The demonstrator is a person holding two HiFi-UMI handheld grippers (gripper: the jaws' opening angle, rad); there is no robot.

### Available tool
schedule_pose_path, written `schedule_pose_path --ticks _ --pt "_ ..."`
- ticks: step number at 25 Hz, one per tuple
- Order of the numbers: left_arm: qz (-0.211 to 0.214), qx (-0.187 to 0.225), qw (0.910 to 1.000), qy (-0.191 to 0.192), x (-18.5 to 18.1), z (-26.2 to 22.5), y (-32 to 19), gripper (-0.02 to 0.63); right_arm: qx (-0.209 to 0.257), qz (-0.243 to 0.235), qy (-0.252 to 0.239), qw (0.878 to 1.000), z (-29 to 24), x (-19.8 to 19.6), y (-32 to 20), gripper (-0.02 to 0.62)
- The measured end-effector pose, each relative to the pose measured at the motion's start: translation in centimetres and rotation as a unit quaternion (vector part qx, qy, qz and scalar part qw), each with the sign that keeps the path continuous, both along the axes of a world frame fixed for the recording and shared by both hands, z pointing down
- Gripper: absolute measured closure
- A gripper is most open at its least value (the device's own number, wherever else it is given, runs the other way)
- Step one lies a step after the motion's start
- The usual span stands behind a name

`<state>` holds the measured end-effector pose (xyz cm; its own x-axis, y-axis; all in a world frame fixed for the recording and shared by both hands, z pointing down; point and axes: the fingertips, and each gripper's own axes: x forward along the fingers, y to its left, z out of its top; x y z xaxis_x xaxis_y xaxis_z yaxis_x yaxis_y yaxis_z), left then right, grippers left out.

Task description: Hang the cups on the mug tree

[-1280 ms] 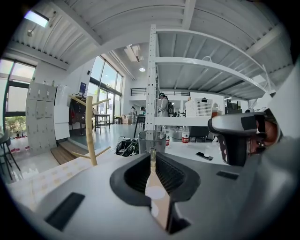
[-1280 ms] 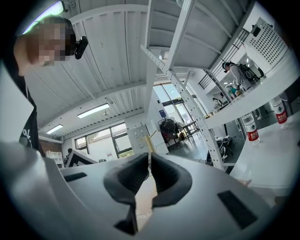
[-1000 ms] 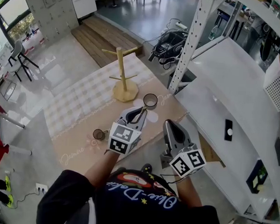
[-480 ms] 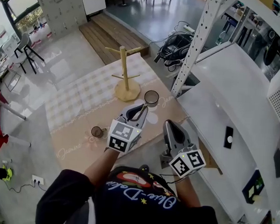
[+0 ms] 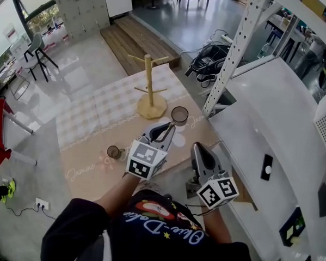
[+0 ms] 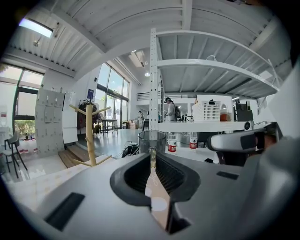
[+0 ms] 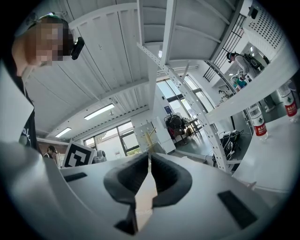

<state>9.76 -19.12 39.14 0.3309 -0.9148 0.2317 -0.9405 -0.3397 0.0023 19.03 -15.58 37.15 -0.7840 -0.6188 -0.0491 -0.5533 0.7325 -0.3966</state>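
Fingers [image 6: 174, 174] of the left gripper [image 6: 152, 154] are pinched narrow on the thin handle of the glass cup [image 6: 152, 139], which stands mouth up just past the tips. I'd judge it's a handle grip so the smooth glass can't slip and the cup can be tipped toward a peg. Whether its base is off the table [image 5: 92, 126] I can't tell, because the jaws hide it. Over to the right gripper [image 7: 149, 158]: jaws together on nothing, held just beside its partner, apparently waiting its turn. Out ahead, the wooden mug tree [image 5: 149, 80] stands upright near the table's far edge, close to the held cup, every peg bare (so no hanging done yet). A second, smaller cup [image 5: 114, 152] sits on the tablecloth off to the left, well apart from the tree and likely next. White shelving [image 5: 272, 122] crowds the right side.
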Motion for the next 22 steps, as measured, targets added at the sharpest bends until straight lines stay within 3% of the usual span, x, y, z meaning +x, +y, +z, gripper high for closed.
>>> schedule_pose_path --ticks 22 --pt "-0.024 0.024 0.9994 0.01 -2.0 -1.8 -1.6 0.568 -0.009 -0.008 -0.012 1.0 0.0 -0.8 -2.0 0.569"
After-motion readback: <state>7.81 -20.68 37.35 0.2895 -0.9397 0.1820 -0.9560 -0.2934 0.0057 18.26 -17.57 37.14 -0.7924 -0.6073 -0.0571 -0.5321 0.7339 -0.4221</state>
